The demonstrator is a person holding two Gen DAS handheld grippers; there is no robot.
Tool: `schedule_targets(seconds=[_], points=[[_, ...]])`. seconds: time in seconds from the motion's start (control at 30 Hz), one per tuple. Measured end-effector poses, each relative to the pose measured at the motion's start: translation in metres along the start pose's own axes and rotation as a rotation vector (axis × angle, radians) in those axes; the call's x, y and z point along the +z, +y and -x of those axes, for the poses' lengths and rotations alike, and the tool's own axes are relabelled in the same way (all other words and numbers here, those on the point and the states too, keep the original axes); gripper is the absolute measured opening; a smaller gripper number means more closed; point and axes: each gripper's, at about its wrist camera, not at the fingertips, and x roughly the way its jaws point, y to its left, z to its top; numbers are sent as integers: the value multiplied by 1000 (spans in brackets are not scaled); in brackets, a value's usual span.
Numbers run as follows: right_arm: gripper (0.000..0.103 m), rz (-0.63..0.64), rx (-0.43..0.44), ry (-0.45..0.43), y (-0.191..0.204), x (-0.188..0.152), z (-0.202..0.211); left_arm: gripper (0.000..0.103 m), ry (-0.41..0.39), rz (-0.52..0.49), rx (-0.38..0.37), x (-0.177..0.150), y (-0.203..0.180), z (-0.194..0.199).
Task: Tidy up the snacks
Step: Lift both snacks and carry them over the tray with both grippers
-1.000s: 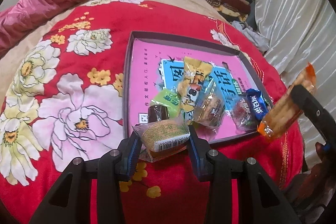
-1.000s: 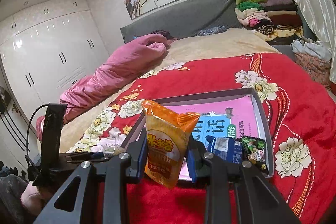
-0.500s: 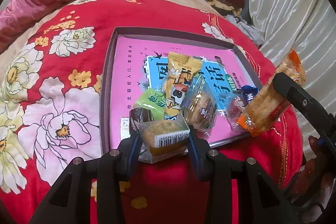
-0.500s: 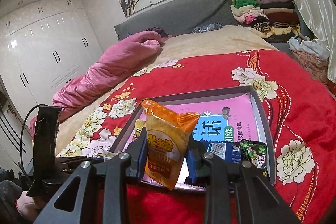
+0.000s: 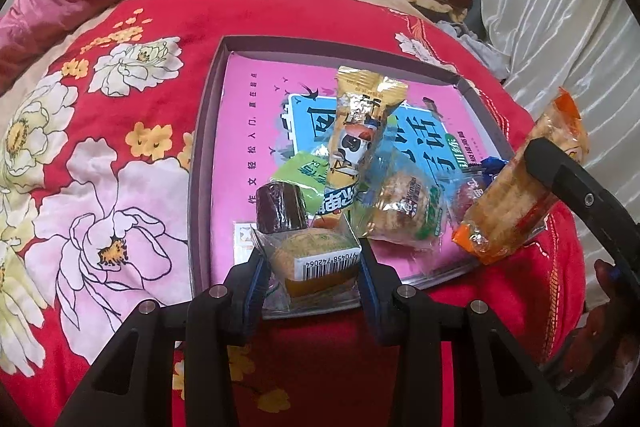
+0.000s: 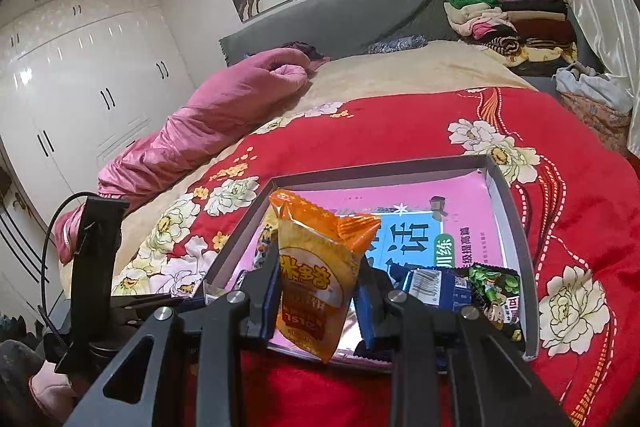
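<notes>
Snacks lie heaped in a shallow grey tray [image 5: 202, 155] lined with a pink book cover, set on the red floral blanket [image 5: 100, 163] of the bed. Left tongs [image 5: 312, 267] are clenched on a clear-wrapped cake with a barcode label [image 5: 316, 263], held over the tray's 6 o'clock edge. Just beyond it, toward 12 o'clock, sit a dark brown wrapped sweet [image 5: 280, 207], a green packet [image 5: 306, 175], a yellow panda-print packet [image 5: 360, 131] and a clear-wrapped pastry [image 5: 404, 203]. Right tongs [image 6: 318, 291] grip an orange cracker packet [image 6: 316, 275] upright above the tray's near rim; in the left view that packet [image 5: 516, 195] hangs at 3 o'clock. Blue [image 6: 436, 287] and green cartoon [image 6: 496, 291] packets rest at the tray's right.
</notes>
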Motion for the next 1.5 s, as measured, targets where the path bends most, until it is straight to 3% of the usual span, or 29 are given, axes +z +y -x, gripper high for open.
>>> schedule_targets(seconds=[0.47,0.8,1.5], points=[[32,31,23,51,8,-6,-14,42,-4,-15,11,1,-1,-1],[32,62,-42,56,9,-6,-17,42,-4,-15,12,1,-1,0],[31,80,28,123,27,-13,-44,42,-18,-8,42,3,10,6]])
